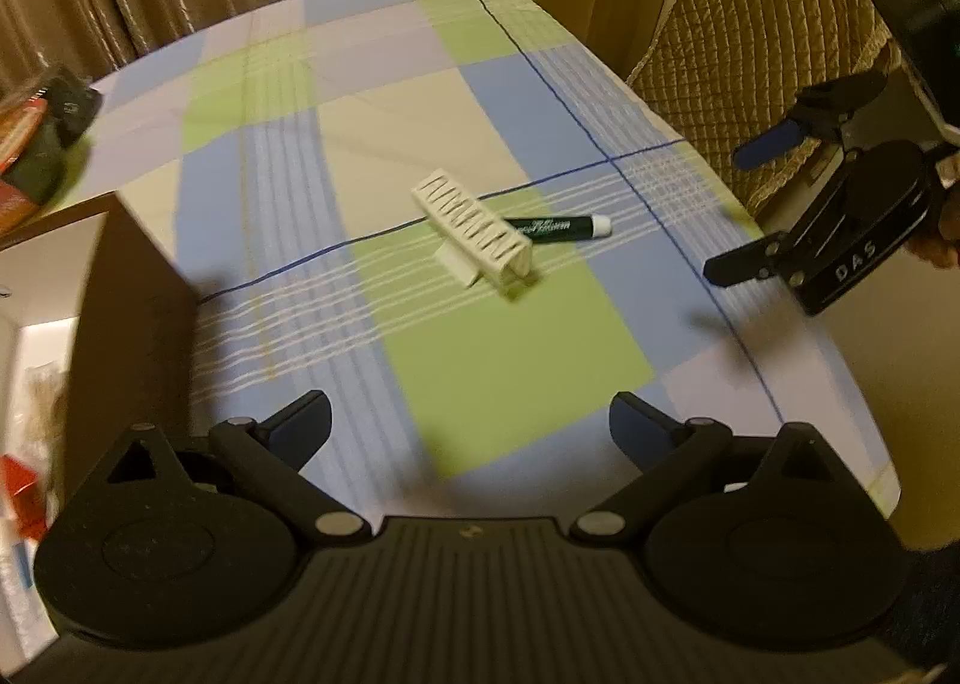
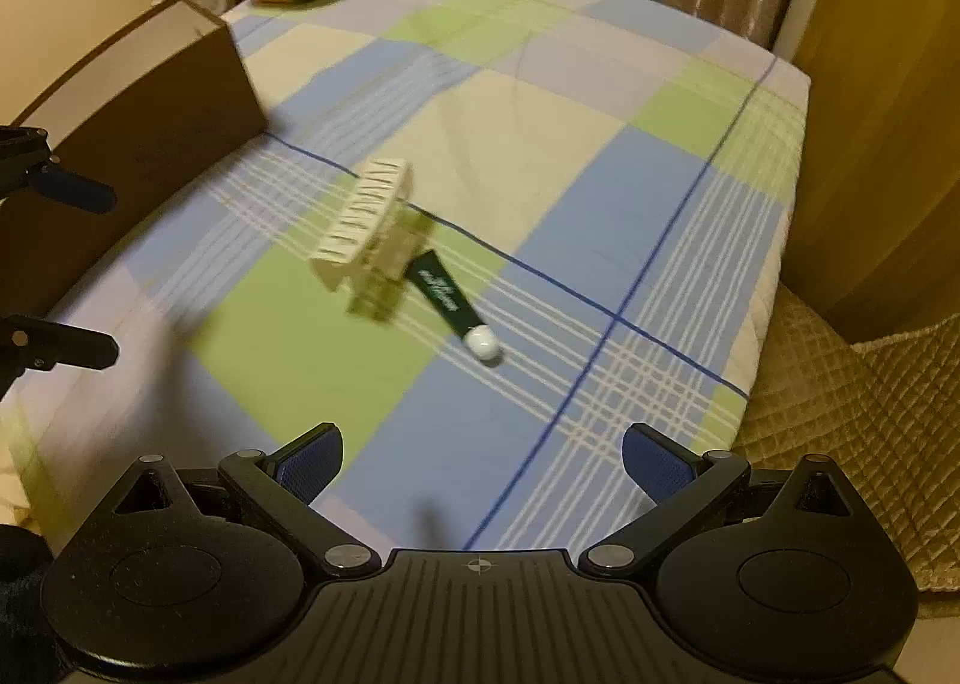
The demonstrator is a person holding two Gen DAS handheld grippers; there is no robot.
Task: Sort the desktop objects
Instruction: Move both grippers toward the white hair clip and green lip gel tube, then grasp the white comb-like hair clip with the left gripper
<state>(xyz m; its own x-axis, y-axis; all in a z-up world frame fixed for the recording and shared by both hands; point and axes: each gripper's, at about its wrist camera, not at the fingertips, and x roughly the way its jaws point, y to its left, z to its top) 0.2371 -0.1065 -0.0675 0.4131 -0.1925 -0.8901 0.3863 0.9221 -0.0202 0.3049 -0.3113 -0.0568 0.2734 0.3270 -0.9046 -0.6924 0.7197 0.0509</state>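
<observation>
The left gripper (image 1: pixel 470 426) hung over the checked cloth (image 1: pixel 516 360) with its fingers wide apart and nothing between them. The right gripper (image 2: pixel 482 459) was likewise spread and empty. Mid-table lay a white claw clip (image 1: pixel 474 231), touching a dark green tube (image 1: pixel 561 227) with a white cap just behind it. The clip looked light, rigid and hollow, probably brittle at the teeth; gripping across its solid spine seemed safest. The tube looked soft and smooth, best pinched mid-body. A brown box (image 2: pixel 138 144) stood at the far left.
</observation>
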